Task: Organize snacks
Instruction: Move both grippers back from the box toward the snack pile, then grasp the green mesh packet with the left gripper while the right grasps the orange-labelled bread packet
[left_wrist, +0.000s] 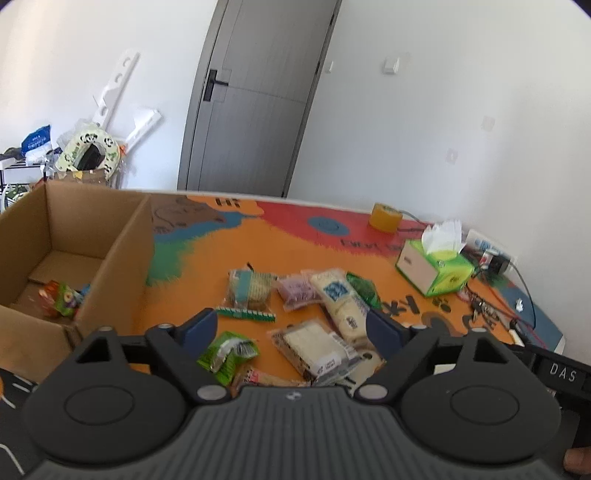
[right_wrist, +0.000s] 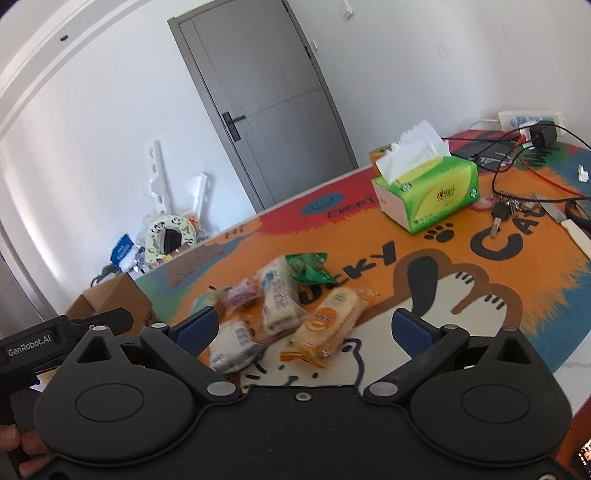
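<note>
Several wrapped snacks lie loose on the orange mat. My left gripper (left_wrist: 291, 328) is open above them, nothing between its blue pads; a light-green pack (left_wrist: 227, 352) and a white sandwich pack (left_wrist: 317, 349) lie below. A long white-and-blue pack (left_wrist: 341, 299), a purple pack (left_wrist: 297, 291) and a cracker pack (left_wrist: 249, 290) lie beyond. The cardboard box (left_wrist: 74, 236) at left holds one colourful snack (left_wrist: 61, 297). My right gripper (right_wrist: 304, 330) is also open and empty, above an orange cracker pack (right_wrist: 327, 325) and a grey-white pack (right_wrist: 232, 347).
A green tissue box (right_wrist: 428, 188) stands at the back right, a yellow tape roll (left_wrist: 385, 217) behind it. Keys (right_wrist: 506, 210), a knife (right_wrist: 569, 225), cables and a power strip (right_wrist: 532, 118) crowd the far right. A grey door and clutter stand behind the table.
</note>
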